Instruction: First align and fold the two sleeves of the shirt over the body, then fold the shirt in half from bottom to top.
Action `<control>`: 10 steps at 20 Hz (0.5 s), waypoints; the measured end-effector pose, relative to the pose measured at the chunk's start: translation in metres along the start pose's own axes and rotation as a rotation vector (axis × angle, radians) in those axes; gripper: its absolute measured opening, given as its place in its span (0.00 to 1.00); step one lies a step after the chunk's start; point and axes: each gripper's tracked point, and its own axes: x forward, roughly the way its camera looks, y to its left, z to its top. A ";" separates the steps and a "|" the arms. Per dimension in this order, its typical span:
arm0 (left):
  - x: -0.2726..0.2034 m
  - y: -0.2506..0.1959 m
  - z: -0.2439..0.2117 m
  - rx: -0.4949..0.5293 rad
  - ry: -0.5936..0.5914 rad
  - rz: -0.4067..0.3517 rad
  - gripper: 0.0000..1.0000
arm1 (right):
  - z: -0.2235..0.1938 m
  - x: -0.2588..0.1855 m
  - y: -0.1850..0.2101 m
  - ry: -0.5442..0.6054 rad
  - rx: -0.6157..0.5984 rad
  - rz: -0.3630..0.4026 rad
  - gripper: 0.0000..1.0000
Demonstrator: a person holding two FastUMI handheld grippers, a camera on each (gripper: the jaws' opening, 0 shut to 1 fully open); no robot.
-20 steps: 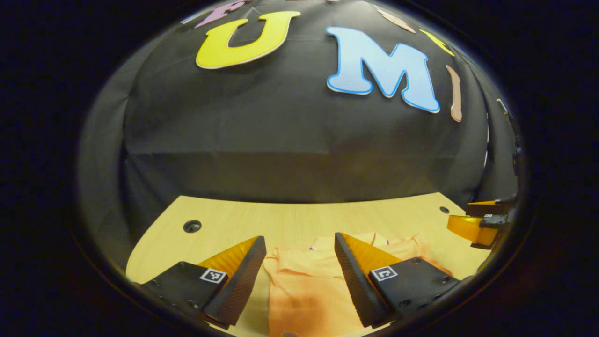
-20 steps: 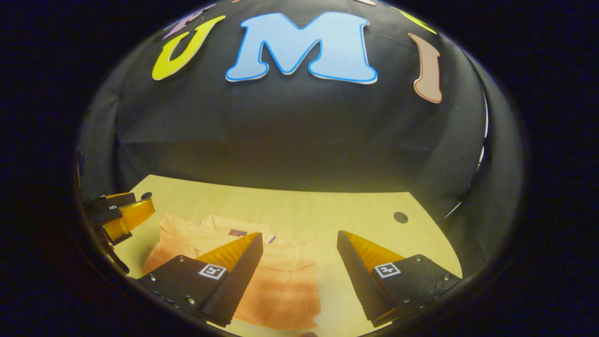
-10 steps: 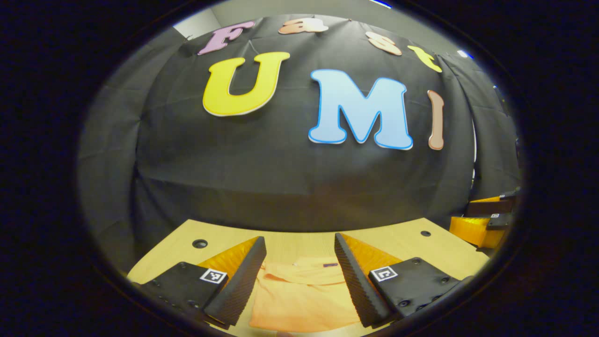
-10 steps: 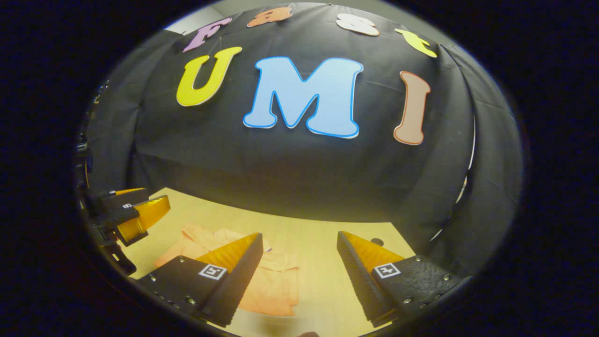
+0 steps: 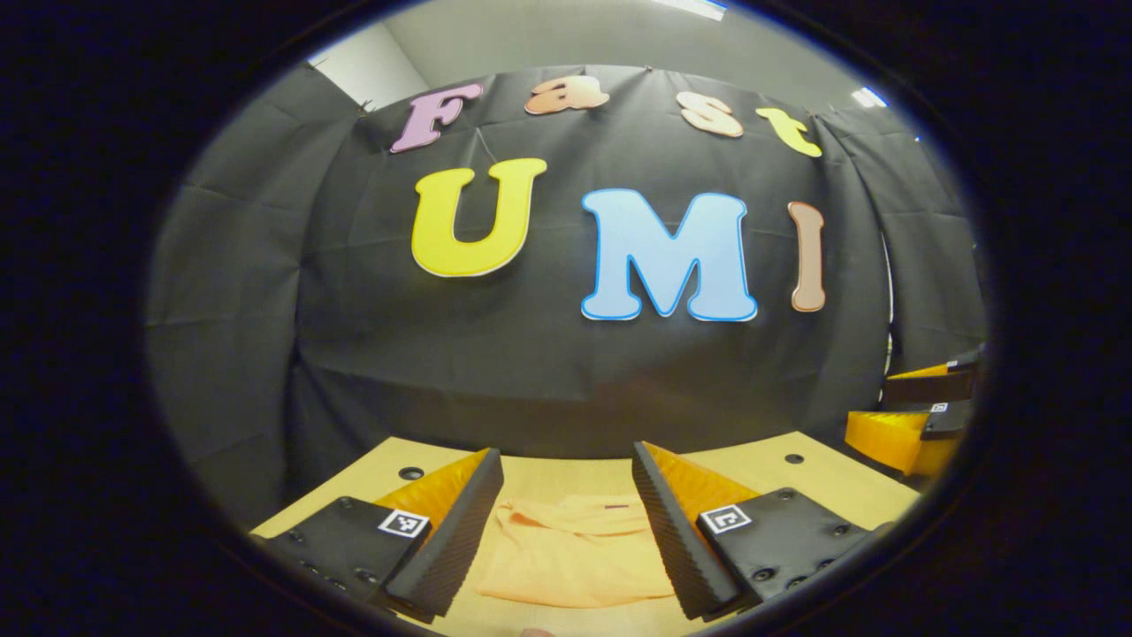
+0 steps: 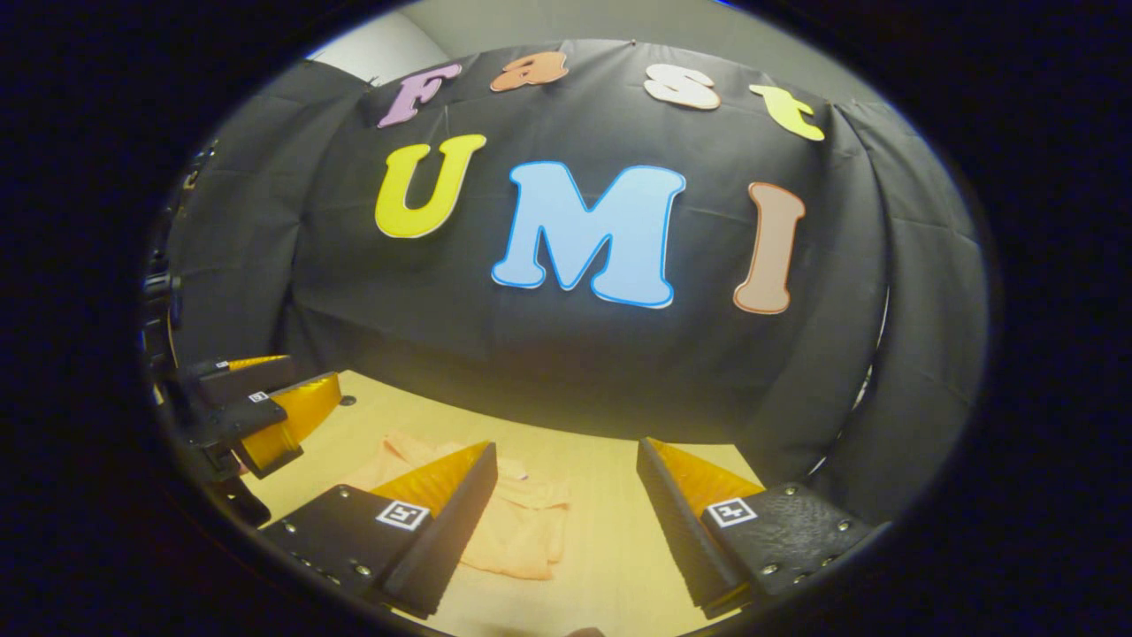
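An orange shirt (image 5: 575,557) lies folded into a compact rectangle on the light wooden table (image 5: 814,482), its collar toward the booth wall. In the left gripper view my left gripper (image 5: 566,522) hangs open above the table, the shirt showing between its fingers. The right gripper view has my right gripper (image 6: 566,522) open too, raised, with the shirt (image 6: 522,526) partly behind its left finger. Each view catches the other gripper at its edge: the right one (image 5: 911,425) at the right, the left one (image 6: 256,411) at the left. Nothing is held.
The black booth wall (image 5: 548,372) rises right behind the table's far edge. Small round holes (image 5: 409,473) sit in the tabletop near its back corners. Bare wood lies to the right of the shirt (image 6: 610,548).
Both grippers have drawn back and up from the shirt and tilted upward, so the shirt looks smaller and lower and more of the wall shows. Both stay open.
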 end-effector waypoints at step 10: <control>-0.036 0.000 0.022 -0.018 -0.036 -0.047 0.94 | 0.012 -0.044 0.019 -0.059 -0.031 -0.028 0.98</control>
